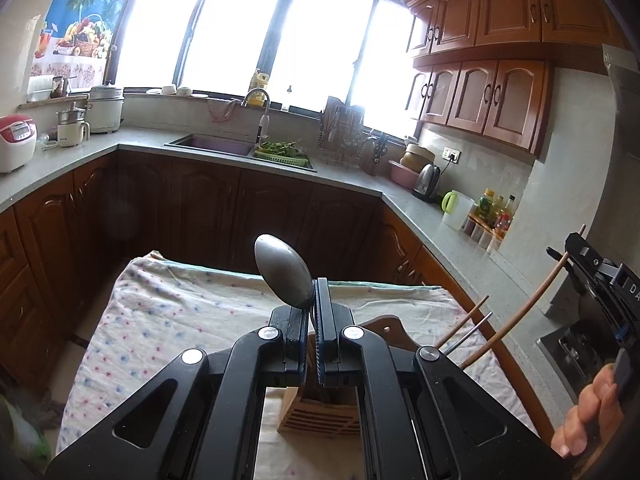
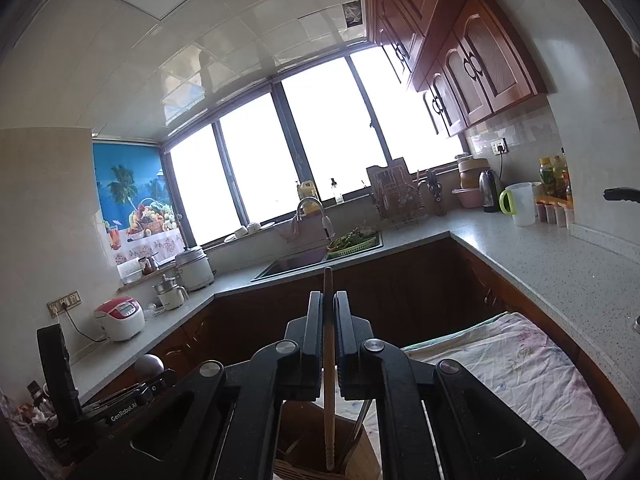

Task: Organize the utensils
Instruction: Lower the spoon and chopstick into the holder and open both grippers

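My left gripper [image 1: 314, 298] is shut on a metal spoon [image 1: 284, 272], whose bowl stands up and leans left above the fingertips. Under it a slatted wooden utensil holder [image 1: 320, 416] stands on the cloth-covered table [image 1: 160, 320]. A wooden chopstick and a metal handle [image 1: 472, 330] stick up to its right. My right gripper [image 2: 329, 298] is shut on a wooden chopstick [image 2: 328, 344] held upright, its lower end hanging into the holder [image 2: 360, 456]. From the left wrist view, the right gripper [image 1: 566, 254] and its chopstick [image 1: 524, 312] show at the right edge.
A grey L-shaped counter [image 1: 472, 256] wraps round the table, with a sink [image 1: 212, 146], a kettle [image 1: 427, 178], a white jug [image 1: 458, 210] and bottles. A rice cooker [image 2: 120, 318] sits on the left counter. A hand [image 1: 588, 412] grips the right tool.
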The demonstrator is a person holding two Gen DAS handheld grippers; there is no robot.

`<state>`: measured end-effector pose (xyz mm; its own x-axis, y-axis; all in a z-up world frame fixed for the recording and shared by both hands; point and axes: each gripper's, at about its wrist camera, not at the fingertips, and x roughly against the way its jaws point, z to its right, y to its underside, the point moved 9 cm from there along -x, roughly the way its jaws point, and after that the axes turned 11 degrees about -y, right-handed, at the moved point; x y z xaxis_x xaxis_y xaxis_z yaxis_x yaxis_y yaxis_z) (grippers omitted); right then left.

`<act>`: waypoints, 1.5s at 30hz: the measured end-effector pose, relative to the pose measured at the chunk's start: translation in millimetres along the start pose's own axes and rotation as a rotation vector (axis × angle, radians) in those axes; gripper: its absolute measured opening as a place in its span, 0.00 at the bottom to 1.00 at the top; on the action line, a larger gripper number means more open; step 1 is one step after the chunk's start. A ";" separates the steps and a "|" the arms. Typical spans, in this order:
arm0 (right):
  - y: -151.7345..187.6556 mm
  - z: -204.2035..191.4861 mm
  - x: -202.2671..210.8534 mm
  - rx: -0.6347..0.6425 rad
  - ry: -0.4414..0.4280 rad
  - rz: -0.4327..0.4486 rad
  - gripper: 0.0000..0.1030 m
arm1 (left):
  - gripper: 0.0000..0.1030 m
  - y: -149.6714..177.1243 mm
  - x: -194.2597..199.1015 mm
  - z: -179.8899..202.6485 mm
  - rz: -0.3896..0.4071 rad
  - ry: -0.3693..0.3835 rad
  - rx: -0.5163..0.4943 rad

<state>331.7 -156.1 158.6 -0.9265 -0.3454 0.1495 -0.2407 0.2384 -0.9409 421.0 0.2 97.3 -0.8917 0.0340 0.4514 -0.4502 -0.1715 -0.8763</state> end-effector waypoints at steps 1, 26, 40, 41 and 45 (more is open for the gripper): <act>4.0 2.7 -3.0 -0.001 0.000 -0.001 0.05 | 0.02 4.8 -4.3 1.2 -0.007 -0.003 -0.002; 91.8 34.6 -44.8 -0.073 0.022 -0.182 0.06 | 0.03 77.3 -58.4 17.7 -0.148 -0.011 -0.083; 94.2 38.8 -45.0 -0.105 0.014 -0.205 0.11 | 0.03 76.7 -60.4 16.0 -0.173 -0.001 -0.069; 94.3 38.9 -44.6 -0.109 0.011 -0.206 0.11 | 0.03 76.7 -60.0 16.0 -0.176 0.003 -0.068; 94.9 39.0 -42.5 -0.121 0.002 -0.210 0.11 | 0.06 75.0 -57.6 14.1 -0.177 0.000 -0.057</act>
<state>359.5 -154.2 51.0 -0.8529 -0.3973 0.3388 -0.4609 0.2682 -0.8459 439.3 -28.5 7.9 -0.7985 0.0585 0.5991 -0.6017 -0.1064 -0.7916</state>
